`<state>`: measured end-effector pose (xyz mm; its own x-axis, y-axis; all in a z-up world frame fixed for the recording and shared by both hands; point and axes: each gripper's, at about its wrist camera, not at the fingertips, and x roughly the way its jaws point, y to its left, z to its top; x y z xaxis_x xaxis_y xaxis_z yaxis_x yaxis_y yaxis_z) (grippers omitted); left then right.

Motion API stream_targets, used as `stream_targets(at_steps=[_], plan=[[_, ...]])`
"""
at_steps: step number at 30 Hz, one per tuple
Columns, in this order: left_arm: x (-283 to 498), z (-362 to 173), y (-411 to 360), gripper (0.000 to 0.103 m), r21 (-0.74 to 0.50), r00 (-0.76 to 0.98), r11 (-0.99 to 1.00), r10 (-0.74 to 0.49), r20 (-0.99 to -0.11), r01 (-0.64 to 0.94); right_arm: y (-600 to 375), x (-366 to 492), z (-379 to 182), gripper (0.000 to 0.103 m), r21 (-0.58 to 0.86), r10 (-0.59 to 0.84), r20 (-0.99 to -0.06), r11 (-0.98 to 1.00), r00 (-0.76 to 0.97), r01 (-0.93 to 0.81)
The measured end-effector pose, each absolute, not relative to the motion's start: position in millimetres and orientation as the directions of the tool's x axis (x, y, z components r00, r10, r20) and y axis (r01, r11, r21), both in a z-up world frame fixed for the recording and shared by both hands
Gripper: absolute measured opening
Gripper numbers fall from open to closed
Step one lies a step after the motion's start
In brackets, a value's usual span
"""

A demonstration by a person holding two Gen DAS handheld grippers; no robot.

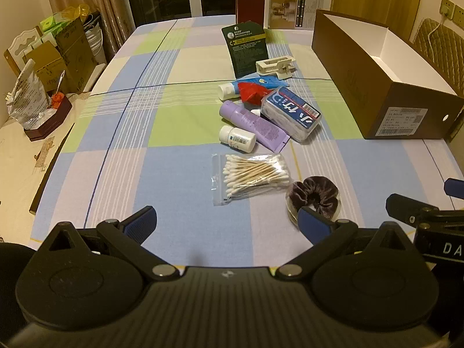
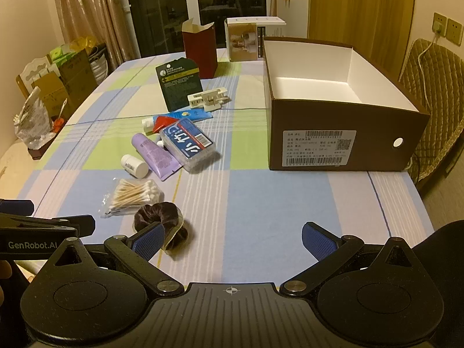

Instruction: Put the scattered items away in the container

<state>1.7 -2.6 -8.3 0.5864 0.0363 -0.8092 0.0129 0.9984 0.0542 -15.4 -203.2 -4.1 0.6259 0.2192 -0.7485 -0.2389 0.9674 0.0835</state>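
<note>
Both grippers hovering low over the near edge of the tabletop [image 2: 261, 203], jaws of the left gripper [image 1: 229, 223] and right gripper [image 2: 232, 239] spread wide and holding nothing. Best first pick, by the look of it: the dark velvet scrunchie [image 2: 162, 217], closest of all, soft and ruffled, seemingly lying on a thin clear disc; worth pinching across the fabric ring only, so the disc stays behind or gets lifted on purpose. Just beyond, a crinkly clear bag of cotton swabs [image 1: 250, 174], slippery and flat, better taken by an edge. Farther toward the middle, a heap: small white pill bottle [image 1: 237, 139] on its side and liable to roll, lilac squeeze tube [image 1: 252, 123], rounded clear case with a blue label [image 1: 291, 113] leaning over something red [image 1: 252, 91] and a blue-and-white tube [image 1: 249, 84]. Then a cream plastic clip-like piece [image 1: 275, 66] and a flat dark green packet [image 1: 246, 47]. Along the right edge, the open brown cardboard box [image 2: 333, 142], white inside and nothing seen in it, rigid walls high enough to need a clear lift over the rim. At the far edge, two upright cartons.
</note>
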Motion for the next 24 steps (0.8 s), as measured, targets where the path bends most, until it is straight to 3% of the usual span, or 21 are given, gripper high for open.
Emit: stream_targets(at_steps=[24], plan=[[2.5,-12.4,-3.3,0.102,0.06,0.579,0.998,0.043,-0.814,0.009,-203.9,-14.2,-7.8,0.103,0.083,0.214,-0.763,0.968,0.61,-0.235]])
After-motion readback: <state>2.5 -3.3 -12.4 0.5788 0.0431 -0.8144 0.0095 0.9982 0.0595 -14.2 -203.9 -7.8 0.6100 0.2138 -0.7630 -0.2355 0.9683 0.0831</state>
